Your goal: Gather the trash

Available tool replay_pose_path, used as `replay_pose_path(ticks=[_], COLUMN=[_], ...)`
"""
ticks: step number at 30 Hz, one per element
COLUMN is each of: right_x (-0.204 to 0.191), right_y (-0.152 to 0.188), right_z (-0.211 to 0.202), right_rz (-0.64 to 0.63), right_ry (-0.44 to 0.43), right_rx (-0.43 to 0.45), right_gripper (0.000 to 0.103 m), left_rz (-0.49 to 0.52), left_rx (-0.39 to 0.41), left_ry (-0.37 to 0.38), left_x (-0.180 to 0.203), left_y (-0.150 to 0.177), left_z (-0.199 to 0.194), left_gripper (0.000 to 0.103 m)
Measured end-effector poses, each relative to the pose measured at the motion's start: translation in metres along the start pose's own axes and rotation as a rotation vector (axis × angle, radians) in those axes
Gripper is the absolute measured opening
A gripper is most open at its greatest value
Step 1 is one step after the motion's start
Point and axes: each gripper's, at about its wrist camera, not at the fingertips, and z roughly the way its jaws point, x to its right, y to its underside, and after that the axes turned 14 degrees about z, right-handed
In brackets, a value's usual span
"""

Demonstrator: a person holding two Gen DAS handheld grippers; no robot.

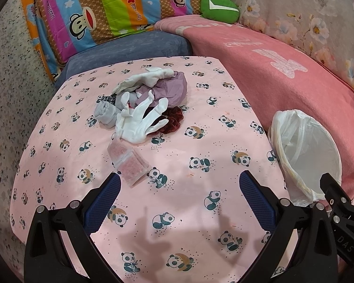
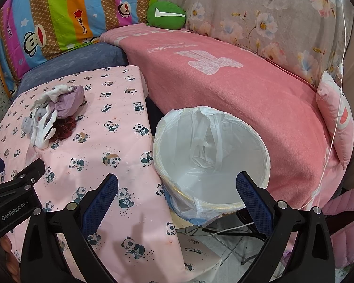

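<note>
A heap of trash (image 1: pixel 148 101) lies on the panda-print table (image 1: pixel 177 212): white gloves, a purple bag, a grey sock, a dark red scrunchie. A pink sachet (image 1: pixel 129 162) lies just in front of the heap. My left gripper (image 1: pixel 179 176) hovers open over the table, its left fingertip close to the sachet, nothing held. The heap (image 2: pixel 54 115) also shows far left in the right wrist view. My right gripper (image 2: pixel 177 179) stands open and empty above the near rim of the bin (image 2: pixel 254 146), lined with a white plastic bag. That bin (image 1: pixel 318 148) sits right of the table.
A sofa with a pink blanket (image 2: pixel 224 89) curves behind the bin and table. A striped cartoon quilt (image 1: pixel 101 11), a green cushion (image 1: pixel 219 7) and floral fabric (image 2: pixel 271 23) line the back. Cables lie on the tiled floor (image 2: pixel 224 243) below the bin.
</note>
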Motion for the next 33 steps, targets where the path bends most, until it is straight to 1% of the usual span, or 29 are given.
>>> replay_pose_path(ticks=[10, 20, 21, 27, 33], right_x=[0.0, -0.01, -0.011, -0.017, -0.031], right_y=[0.0, 0.0, 0.0, -0.001, -0.005], right_z=[0.0, -0.003, -0.003, 0.001, 0.003], right_rz=[0.0, -0.002, 0.002, 0.018, 0.023], right_ry=[-0.001, -0.01, -0.017, -0.03, -0.044], right_rx=[0.001, 0.01, 0.009, 0.011, 0.023], right_gripper=[0.098, 0.098, 0.098, 0.098, 0.098], left_rz=[-0.003, -0.038, -0.042, -0.056, -0.078], left_rx=[0.0, -0.003, 0.0, 0.024, 0.014], left_ry=[0.0, 0.003, 0.013, 0.019, 0.023], left_x=[0.0, -0.016, -0.018, -0.032, -0.05], left_y=[0.0, 0.005, 0.005, 0.005, 0.005], left_z=[0.0, 0.01, 0.011, 0.015, 0.026], left_gripper=[0.096, 0.096, 0.096, 0.096, 0.096])
